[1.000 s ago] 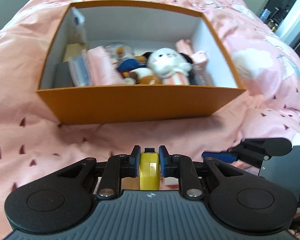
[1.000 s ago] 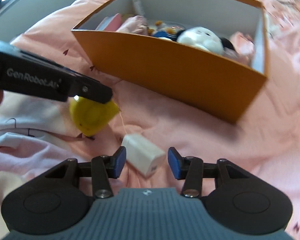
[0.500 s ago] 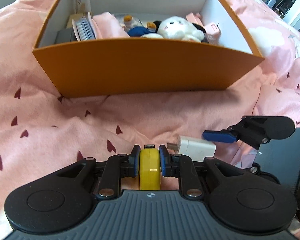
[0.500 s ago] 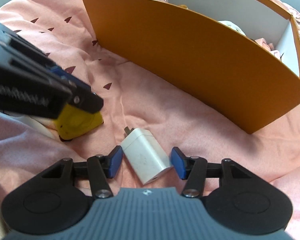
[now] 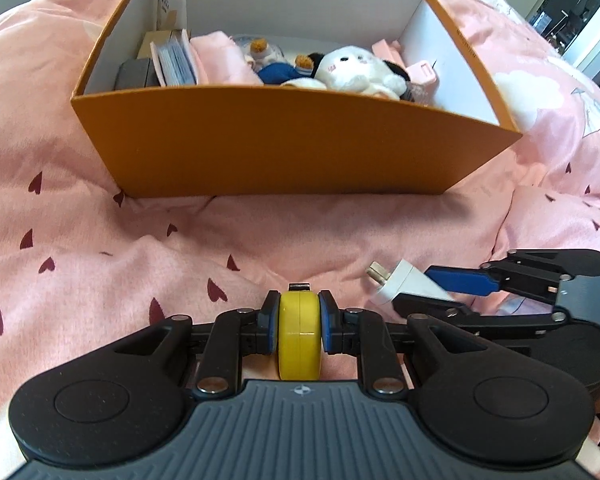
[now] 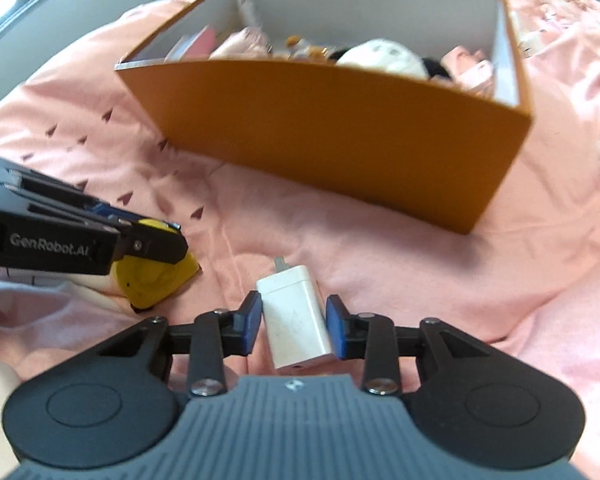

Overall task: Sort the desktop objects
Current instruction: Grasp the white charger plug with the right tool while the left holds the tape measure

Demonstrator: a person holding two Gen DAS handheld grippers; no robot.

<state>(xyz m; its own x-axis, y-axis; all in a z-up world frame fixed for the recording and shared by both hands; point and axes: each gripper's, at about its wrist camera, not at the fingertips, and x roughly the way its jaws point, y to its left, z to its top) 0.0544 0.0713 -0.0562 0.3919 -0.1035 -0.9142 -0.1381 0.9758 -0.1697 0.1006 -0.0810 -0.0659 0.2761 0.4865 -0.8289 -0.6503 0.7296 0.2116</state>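
- Done so far, judging by how things lie: orange box (image 5: pixel 284 148) on the pink bed cover (image 5: pixel 80 248) already holds a plush toy (image 5: pixel 352 72), small books, pink cloth etc.
- Left: two items are not in the box yet.
- Left gripper (image 5: pixel 299 320): fingers nearly closed, clamped on the yellow tape measure (image 5: pixel 299 340), at 6 o'clock from the box.
- Right gripper (image 6: pixel 294 326): fingers are closing around the white charger (image 6: pixel 296 320); right pad seems to touch, left pad w/ a thin gap.
- Left view shows box contents clearly and the charger's plug prongs pointing to 10 o'clock.
- Right view shows the gap at the charger; box contents are blurred there.
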